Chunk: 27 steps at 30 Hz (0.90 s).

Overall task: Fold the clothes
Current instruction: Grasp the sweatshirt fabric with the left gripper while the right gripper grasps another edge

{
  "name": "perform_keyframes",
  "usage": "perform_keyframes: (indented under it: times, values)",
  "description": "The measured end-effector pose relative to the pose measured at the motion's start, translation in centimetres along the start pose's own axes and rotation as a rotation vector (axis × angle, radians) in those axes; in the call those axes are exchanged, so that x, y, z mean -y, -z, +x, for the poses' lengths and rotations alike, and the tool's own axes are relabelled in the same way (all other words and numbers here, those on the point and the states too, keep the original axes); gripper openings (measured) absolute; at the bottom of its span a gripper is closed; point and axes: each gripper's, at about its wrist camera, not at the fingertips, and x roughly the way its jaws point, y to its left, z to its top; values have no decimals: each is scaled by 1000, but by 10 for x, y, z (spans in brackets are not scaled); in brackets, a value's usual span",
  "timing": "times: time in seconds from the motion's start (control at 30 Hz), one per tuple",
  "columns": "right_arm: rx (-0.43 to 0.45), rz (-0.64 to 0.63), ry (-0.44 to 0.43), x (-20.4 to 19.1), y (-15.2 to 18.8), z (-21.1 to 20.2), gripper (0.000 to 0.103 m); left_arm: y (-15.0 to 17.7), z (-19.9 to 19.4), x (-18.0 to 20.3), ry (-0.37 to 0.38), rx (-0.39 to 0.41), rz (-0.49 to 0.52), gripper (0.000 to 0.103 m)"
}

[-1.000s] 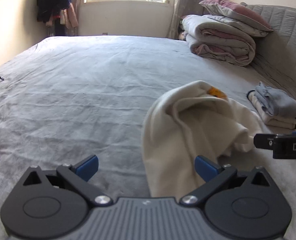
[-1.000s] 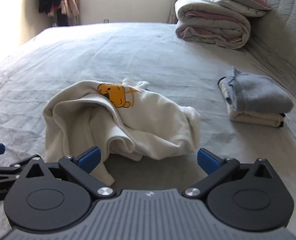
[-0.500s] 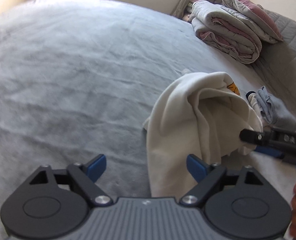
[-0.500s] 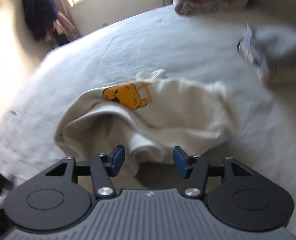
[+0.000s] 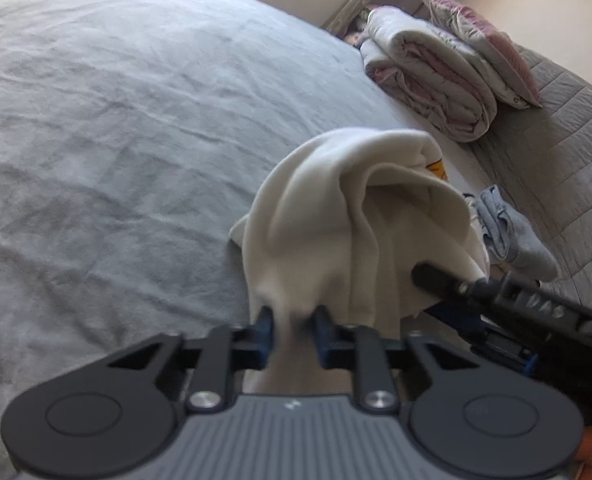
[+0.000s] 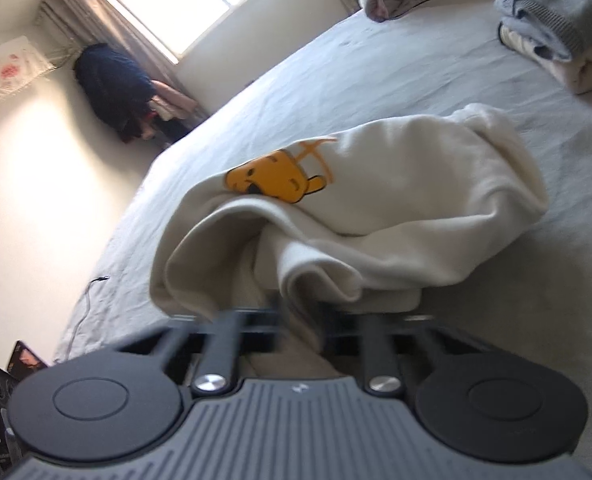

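Both grippers are closing on the crumpled cream sweatshirt with the orange bear print (image 6: pixel 376 200), which is lying bunched on the grey bed cover (image 5: pixel 116 140) directly ahead of the jaws. The left gripper (image 5: pixel 292 328) is pinching a fold of its edge between its blue pads. The right gripper (image 6: pixel 300 320) is likewise nipping a hem fold, though blur is hiding the pads. Beyond the right jaws, a folded grey and cream stack (image 6: pixel 556 32) is already sitting finished. This garment is only being picked up; spreading and folding it are still left.
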Motion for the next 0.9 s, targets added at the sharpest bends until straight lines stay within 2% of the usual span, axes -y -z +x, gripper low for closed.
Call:
perform_keyframes:
  times: [0.07, 0.17, 0.37, 0.47, 0.67, 0.9]
  values:
    - [8, -4, -14, -1, -1, -6, 9, -1, -7, 1, 9, 24, 14, 8]
    - [25, -22, -22, -4, -3, -21, 8, -3, -18, 4, 32, 63, 37, 7]
    - [52, -69, -33, -5, -6, -47, 8, 1, -55, 14, 160, 138, 116, 6]
    - [43, -79, -40, 1, -4, -60, 8, 9, -73, 18, 240, 145, 145, 6]
    - [-1, -96, -42, 13, -2, -79, 8, 30, -98, 24, 371, 109, 219, 6]
    - [-107, -108, -41, 32, 10, -99, 7, 68, -112, 40, 445, -31, 325, 6]
